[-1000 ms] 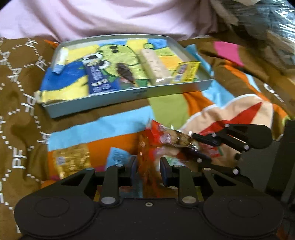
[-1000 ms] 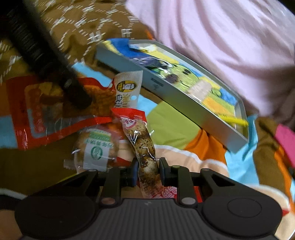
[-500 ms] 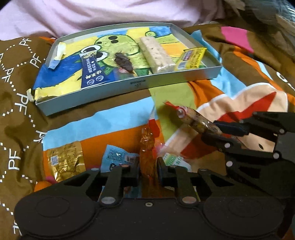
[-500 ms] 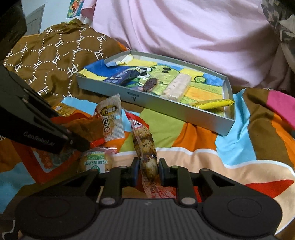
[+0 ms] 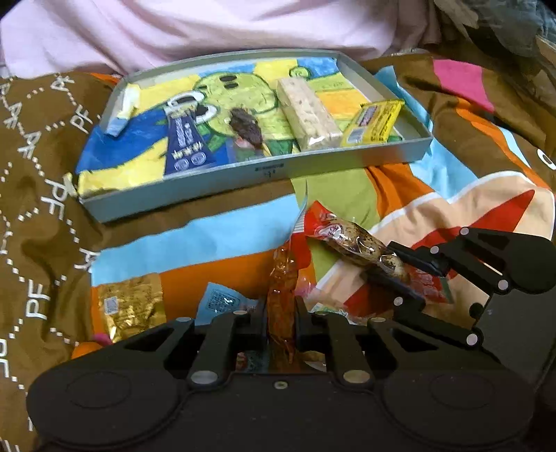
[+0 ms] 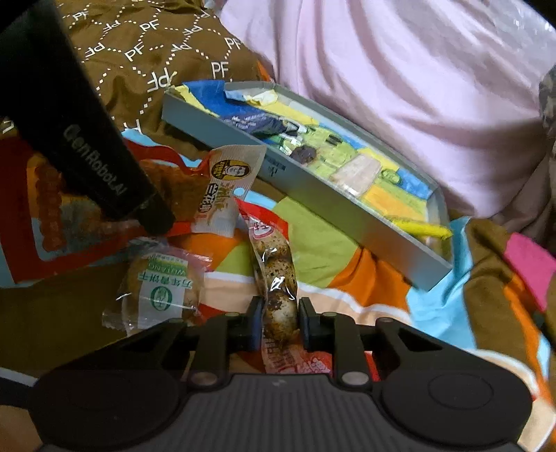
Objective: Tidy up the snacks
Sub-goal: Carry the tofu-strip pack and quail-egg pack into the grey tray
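Observation:
A grey tray (image 5: 264,174) lies on the bedspread and holds a blue packet (image 5: 186,142), a dark snack (image 5: 246,128), a pale bar (image 5: 307,114) and a yellow packet (image 5: 373,123). My left gripper (image 5: 280,318) is shut on an orange-red snack bag (image 5: 283,288). My right gripper (image 6: 280,321) is shut on a clear packet of speckled eggs (image 6: 276,274); it shows in the left wrist view (image 5: 354,243) too. The tray also appears in the right wrist view (image 6: 312,194).
Loose snacks lie on the colourful bedspread: a gold packet (image 5: 130,306), a light blue packet (image 5: 220,300), a bun in clear wrap (image 6: 161,288), a beige sachet (image 6: 226,187). A pink pillow (image 5: 208,27) lies behind the tray.
Both grippers have stayed shut on their packets. The right gripper with the egg packet has shifted and turned, so the tray now sits diagonally in its view. The left view has shifted slightly.

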